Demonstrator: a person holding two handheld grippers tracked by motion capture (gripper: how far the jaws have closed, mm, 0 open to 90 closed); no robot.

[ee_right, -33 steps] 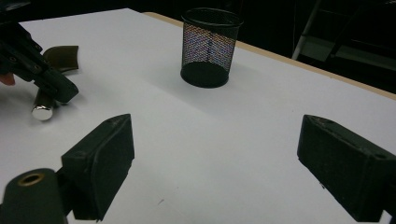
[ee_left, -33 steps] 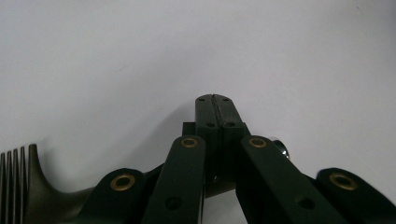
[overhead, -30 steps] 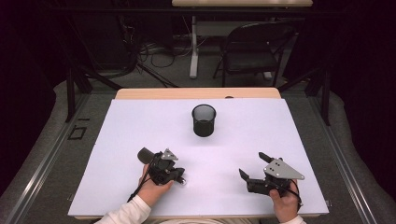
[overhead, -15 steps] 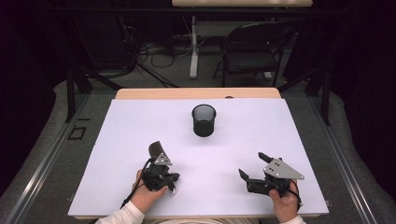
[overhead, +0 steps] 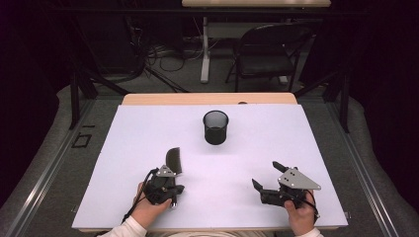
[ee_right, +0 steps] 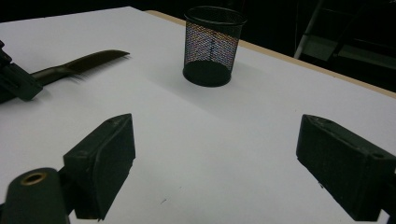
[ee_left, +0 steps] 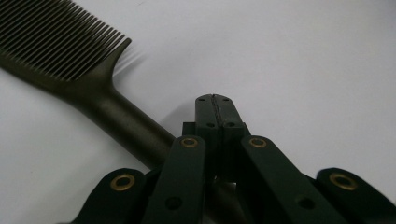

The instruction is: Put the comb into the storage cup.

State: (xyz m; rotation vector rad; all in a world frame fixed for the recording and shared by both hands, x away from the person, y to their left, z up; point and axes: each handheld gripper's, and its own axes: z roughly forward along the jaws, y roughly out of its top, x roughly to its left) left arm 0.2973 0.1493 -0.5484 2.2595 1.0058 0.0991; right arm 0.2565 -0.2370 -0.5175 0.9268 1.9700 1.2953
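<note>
A black comb [overhead: 173, 159] [ee_left: 60, 51] juts forward from my left gripper [overhead: 170, 177] at the near left of the white sheet. In the left gripper view the jaw tips [ee_left: 215, 100] are pressed together, and the comb's handle runs under the left jaw into the space behind them. The right gripper view shows the comb [ee_right: 88, 59] standing out from that gripper [ee_right: 14, 81], just above its own shadow. My right gripper [overhead: 264, 174] [ee_right: 224, 168] rests at the near right, open, with nothing between its jaws. A black mesh cup [overhead: 216, 127] [ee_right: 212, 44] stands upright at the far middle.
The white sheet [overhead: 296, 133] covers a wooden table whose far edge [overhead: 207, 98] shows behind the cup. Beyond the table stand a black folding chair [overhead: 267, 49] and floor cables. Dark metal rails run along both sides.
My left hand has turned and shifted right, swinging the comb from pointing left to pointing away from me. The right gripper has kept still.
</note>
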